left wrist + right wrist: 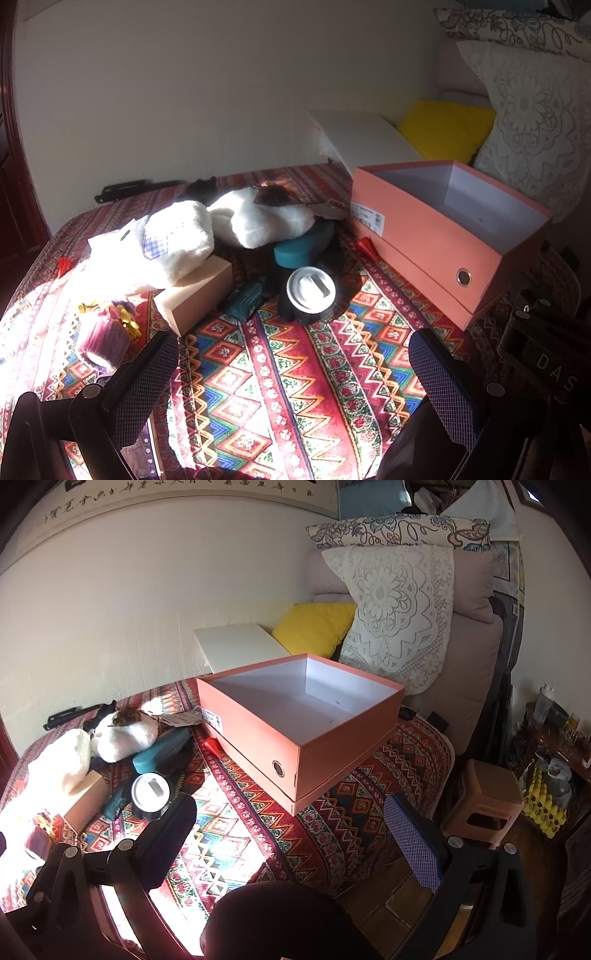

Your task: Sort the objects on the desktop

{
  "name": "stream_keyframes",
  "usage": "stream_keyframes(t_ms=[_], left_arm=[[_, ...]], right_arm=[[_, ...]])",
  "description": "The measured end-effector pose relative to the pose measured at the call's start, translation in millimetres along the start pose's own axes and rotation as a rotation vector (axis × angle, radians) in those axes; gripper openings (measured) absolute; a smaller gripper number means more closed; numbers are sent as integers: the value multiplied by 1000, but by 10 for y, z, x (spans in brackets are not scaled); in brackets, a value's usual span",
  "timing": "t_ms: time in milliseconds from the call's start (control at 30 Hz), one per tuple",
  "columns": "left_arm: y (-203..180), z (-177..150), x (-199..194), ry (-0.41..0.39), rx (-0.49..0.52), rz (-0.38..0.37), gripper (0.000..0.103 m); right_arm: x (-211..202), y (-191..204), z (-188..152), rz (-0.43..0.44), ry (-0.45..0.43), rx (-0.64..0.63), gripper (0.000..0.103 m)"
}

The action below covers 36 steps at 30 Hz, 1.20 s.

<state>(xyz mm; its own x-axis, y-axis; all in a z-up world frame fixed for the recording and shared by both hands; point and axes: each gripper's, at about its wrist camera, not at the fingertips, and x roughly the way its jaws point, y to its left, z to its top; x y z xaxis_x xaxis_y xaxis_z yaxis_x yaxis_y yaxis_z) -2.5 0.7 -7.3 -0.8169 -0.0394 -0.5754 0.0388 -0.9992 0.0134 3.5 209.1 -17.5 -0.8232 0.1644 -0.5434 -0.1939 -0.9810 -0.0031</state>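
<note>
An empty salmon-pink box (pixel 439 236) (pixel 258 731) stands open on the patterned tablecloth, right of a heap of objects. In the heap lie white plush toys (pixel 177 236) (pixel 122 734), a tan box (pixel 195 293) (pixel 86 801), a teal case (pixel 303 245) (pixel 162 751), a black cup with a white lid (pixel 310 290) (pixel 150 792), a small teal item (pixel 245 301) and a purple knitted pot with yellow flowers (pixel 105 332). My left gripper (pixel 295 373) hovers open in front of the heap. My right gripper (pixel 291 823) hangs open before the box's near corner. Both hold nothing.
The box's white lid (pixel 365 140) (pixel 240 646) leans at the back by a yellow cushion (pixel 447 127) (pixel 314 627) and lace-covered pillows (pixel 399 613). A brown plastic stool (pixel 487 801) stands on the floor right of the table. A black pen (pixel 122 190) lies by the wall.
</note>
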Motion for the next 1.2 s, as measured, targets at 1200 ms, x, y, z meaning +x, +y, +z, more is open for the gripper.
stream_keyframes(t_ms=[1200], left_arm=[[212, -85, 127, 28, -69, -2, 103]], right_arm=[[169, -22, -59, 104, 50, 7, 103]])
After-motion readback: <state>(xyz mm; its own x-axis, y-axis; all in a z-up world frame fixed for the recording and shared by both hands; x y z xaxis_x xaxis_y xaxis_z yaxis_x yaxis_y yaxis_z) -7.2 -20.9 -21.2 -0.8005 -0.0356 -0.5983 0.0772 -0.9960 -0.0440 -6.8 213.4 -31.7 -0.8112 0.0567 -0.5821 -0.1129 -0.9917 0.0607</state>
